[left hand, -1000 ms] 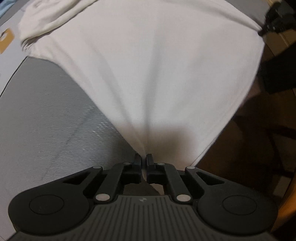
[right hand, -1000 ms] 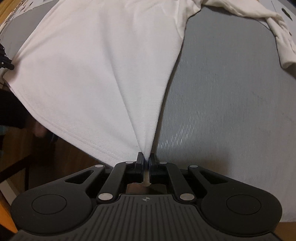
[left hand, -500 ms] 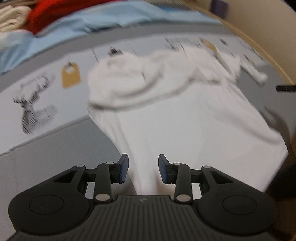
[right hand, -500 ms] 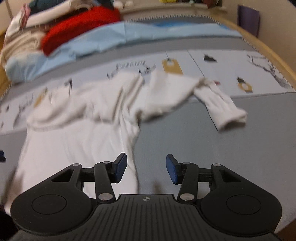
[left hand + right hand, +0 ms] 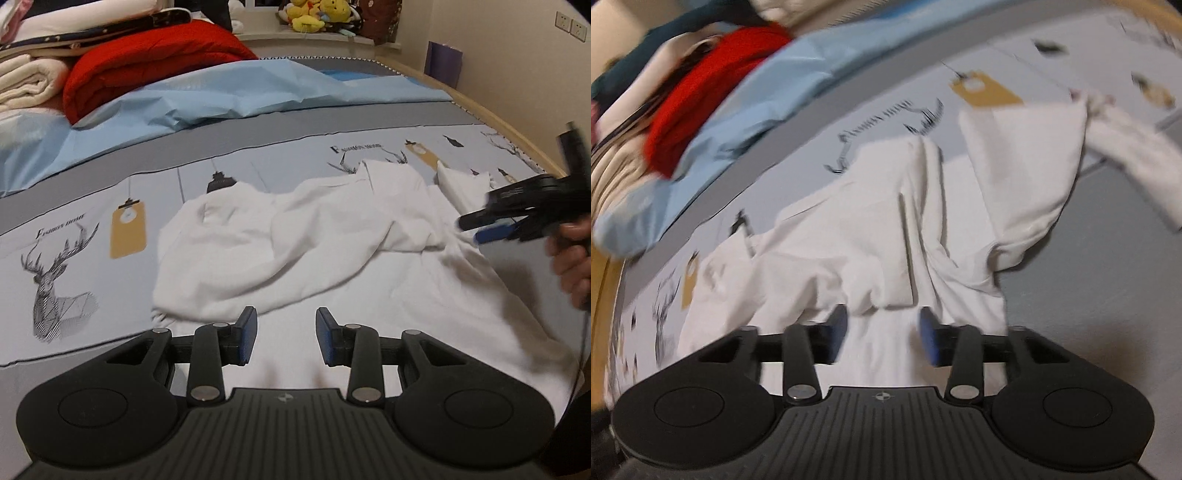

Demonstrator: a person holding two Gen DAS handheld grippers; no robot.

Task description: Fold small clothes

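Below both spread, empty grippers, left gripper (image 5: pixel 284 336) and right gripper (image 5: pixel 882 334), the white shirt (image 5: pixel 332 236) is lying bunched; smoothing it first should be helping.

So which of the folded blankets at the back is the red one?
The red blanket is the puffy roll in the middle of the pile, touching the blue sheet. The cream blanket lies to its left, and a dark one sits on top.

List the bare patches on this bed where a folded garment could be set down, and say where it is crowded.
Free: the printed sheet left of the white garment, around the deer print; the grey band between garment and blue cover; plain grey sheet right of the garment. Crowded: the far left corner, with the red quilt and stacked bedding.
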